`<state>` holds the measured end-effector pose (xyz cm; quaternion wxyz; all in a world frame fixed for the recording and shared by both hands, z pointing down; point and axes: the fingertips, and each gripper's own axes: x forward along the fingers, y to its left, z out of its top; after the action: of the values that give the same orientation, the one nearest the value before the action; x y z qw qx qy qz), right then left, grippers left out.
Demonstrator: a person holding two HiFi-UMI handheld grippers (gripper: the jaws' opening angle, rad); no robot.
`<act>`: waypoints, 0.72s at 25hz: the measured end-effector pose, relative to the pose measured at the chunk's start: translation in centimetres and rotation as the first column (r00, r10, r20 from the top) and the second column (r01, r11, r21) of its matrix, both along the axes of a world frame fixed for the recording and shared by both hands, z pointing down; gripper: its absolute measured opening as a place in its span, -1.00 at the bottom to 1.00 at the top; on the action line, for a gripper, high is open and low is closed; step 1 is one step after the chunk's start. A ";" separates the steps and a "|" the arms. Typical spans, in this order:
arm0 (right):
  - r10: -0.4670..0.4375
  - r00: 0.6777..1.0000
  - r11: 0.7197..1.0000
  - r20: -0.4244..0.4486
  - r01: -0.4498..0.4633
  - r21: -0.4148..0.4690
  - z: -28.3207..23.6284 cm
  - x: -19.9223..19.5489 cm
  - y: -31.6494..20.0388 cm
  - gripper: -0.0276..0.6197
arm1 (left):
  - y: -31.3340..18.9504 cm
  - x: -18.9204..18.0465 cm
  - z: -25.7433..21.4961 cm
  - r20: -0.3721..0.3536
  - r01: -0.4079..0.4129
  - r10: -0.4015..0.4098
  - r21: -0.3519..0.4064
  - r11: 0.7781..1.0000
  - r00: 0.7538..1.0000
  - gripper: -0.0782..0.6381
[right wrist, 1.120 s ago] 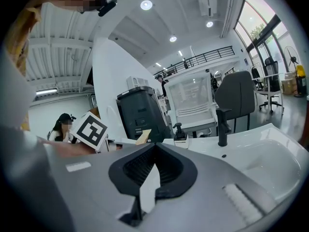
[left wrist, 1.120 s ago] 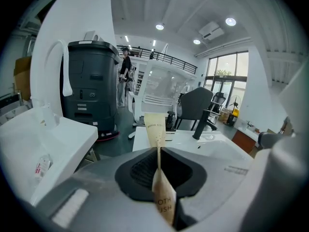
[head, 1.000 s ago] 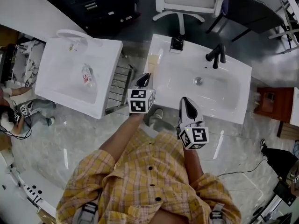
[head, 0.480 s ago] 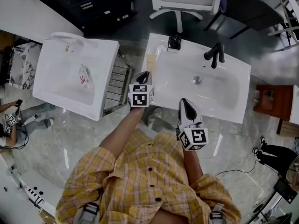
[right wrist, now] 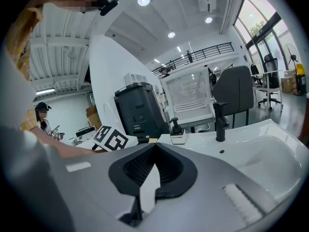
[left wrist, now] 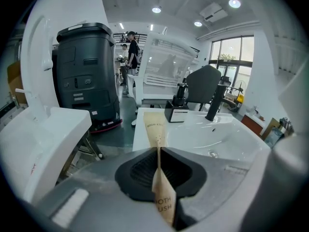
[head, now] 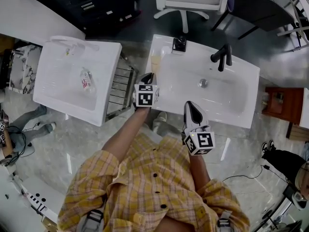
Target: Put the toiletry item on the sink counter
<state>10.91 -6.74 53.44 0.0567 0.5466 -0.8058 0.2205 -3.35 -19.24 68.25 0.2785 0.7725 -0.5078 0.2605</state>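
Left tool (left wrist: 158,150) clamps a tan packet (left wrist: 155,127) printed "HIGH" and "OOTH USH"; right tool (right wrist: 153,147) sits closed, empty

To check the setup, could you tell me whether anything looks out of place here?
A small bottle lies on its side inside the left sink rather than standing upright. The toothbrush packet in the left gripper looks fine.

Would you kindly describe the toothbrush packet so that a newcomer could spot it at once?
Find the white rectangular sink counter with the black faucet. At its left edge, in front of the black soap dispenser, the left claw pinches a long flat beige paper toothbrush packet. It is the only tan, printed strip there.
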 end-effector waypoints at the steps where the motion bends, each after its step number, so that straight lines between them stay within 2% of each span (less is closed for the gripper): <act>1: 0.002 1.000 1.000 0.000 -0.002 -0.001 0.1 0.1 0.0 -0.91 | -0.1 0.1 0.3 0.005 -0.003 0.003 -0.002 1.000 1.000 -0.71; 12: 0.017 1.000 1.000 -0.009 -0.017 -0.011 0.2 1.1 -0.3 -0.91 | -0.6 0.4 2.1 0.036 -0.016 0.018 -0.032 0.999 0.999 -0.71; 18: 0.020 1.000 1.000 -0.007 -0.021 -0.014 0.4 1.1 -0.3 -0.91 | -0.3 0.5 2.9 0.030 -0.011 0.013 -0.065 0.998 0.999 -0.71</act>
<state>12.06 -7.03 53.85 0.0611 0.5552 -0.7984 0.2251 -2.89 -19.57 71.17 0.2941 0.7619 -0.4988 0.2903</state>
